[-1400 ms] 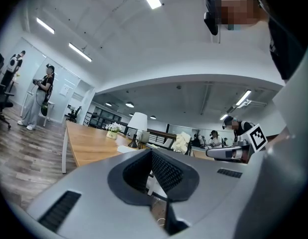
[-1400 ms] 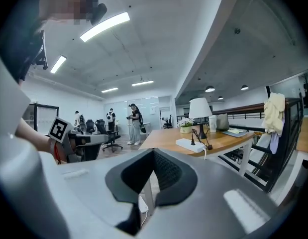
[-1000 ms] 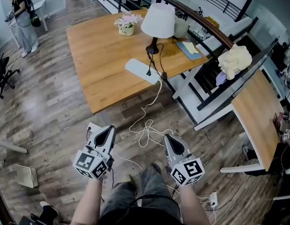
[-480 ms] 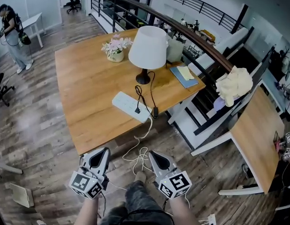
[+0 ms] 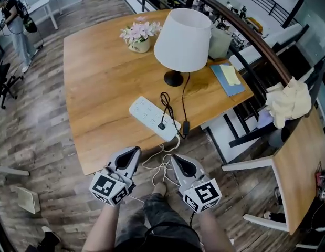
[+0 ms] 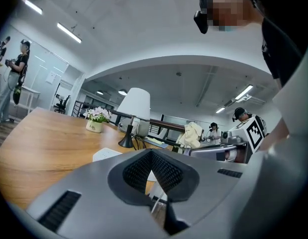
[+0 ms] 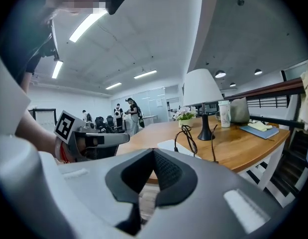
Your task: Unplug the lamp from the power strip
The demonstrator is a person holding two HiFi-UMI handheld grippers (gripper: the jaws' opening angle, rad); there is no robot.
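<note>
A white-shaded lamp point(image 5: 183, 38) stands on the wooden table point(image 5: 99, 88). Its black cord point(image 5: 166, 105) loops down to a plug point(image 5: 161, 125) seated in the white power strip point(image 5: 150, 117) by the table's near edge. Both grippers are short of that edge, above the floor. My left gripper point(image 5: 133, 152) is shut and holds nothing, just below the strip. My right gripper point(image 5: 177, 158) is also shut and holds nothing. The left gripper view shows the lamp point(image 6: 134, 104) and strip point(image 6: 106, 154) beyond its own tip point(image 6: 153, 151). The right gripper view shows the lamp point(image 7: 202, 87), strip point(image 7: 176, 147) and cord point(image 7: 186, 136) beyond its own tip point(image 7: 154, 151).
A flower pot point(image 5: 139, 35), a grey cup point(image 5: 220, 41) and a blue notebook point(image 5: 228, 79) share the table. White cable point(image 5: 163, 168) coils on the floor between the grippers. A chair with cream cloth point(image 5: 290, 101) stands to the right. A person point(image 5: 12, 20) is far left.
Both grippers have moved forward toward the table's near edge, side by side. The table, lamp and strip now sit closer and larger. Both jaws stayed shut.
</note>
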